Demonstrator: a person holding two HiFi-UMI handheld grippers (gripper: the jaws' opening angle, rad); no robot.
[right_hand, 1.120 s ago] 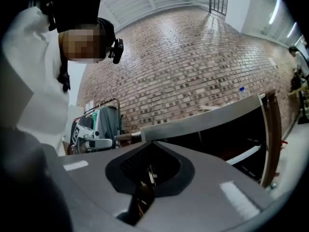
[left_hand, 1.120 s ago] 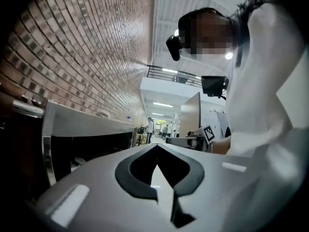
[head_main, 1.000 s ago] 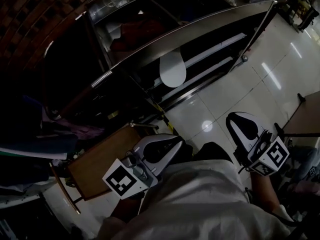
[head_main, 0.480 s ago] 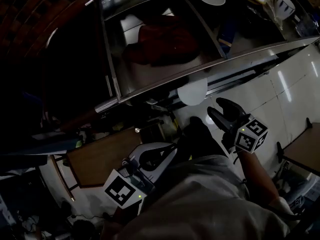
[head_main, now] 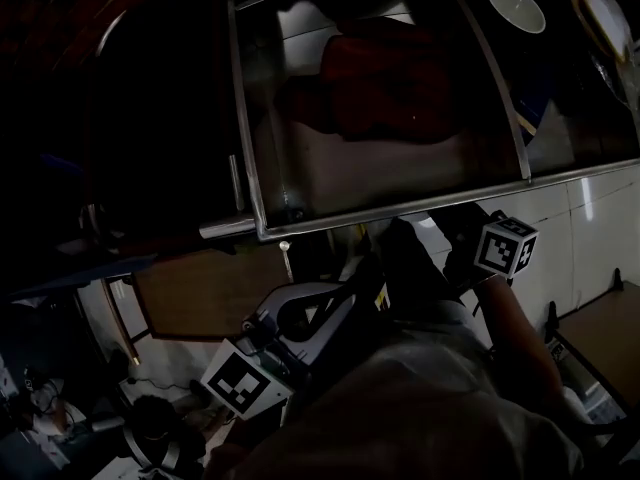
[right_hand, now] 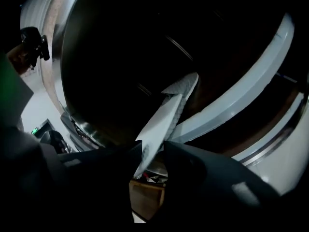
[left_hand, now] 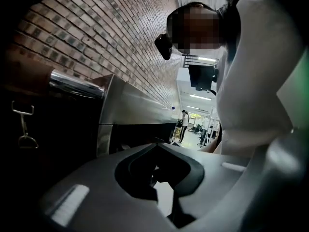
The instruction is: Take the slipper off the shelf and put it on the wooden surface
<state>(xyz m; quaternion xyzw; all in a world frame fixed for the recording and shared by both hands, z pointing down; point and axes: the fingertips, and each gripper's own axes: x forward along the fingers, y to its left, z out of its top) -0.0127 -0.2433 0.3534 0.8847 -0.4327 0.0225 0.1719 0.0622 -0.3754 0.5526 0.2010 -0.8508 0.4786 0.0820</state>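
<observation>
Right hand-held gripper [right_hand: 148, 151] is closing its jaws on the near end of the white slipper [right_hand: 169, 112], which stands edge-on between them. The pads don't seem to press on it yet. From the head view only its marker cube [head_main: 505, 248] shows, tucked at the front rim of the steel shelf [head_main: 400, 220].

The left hand-held gripper [head_main: 350, 290] hangs low by the person's body. Its jaw tips are together and nothing is between them.

Just beyond the left one, lower and to the left of the shelf, lies the brown wooden worktop [head_main: 200, 293].

The slipper is in the dark lower part of the shelf, slanting up and away from the right jaws toward a pale rail [right_hand: 251, 76]. It is well apart from the wooden worktop.

Farther on, the shelf's top level carries a dark red thing [head_main: 390, 88] that I can't make out, and a white round plate [head_main: 515, 6] sits near the far right. A brick wall [left_hand: 96, 37] rises past the shelf in the left gripper view.
</observation>
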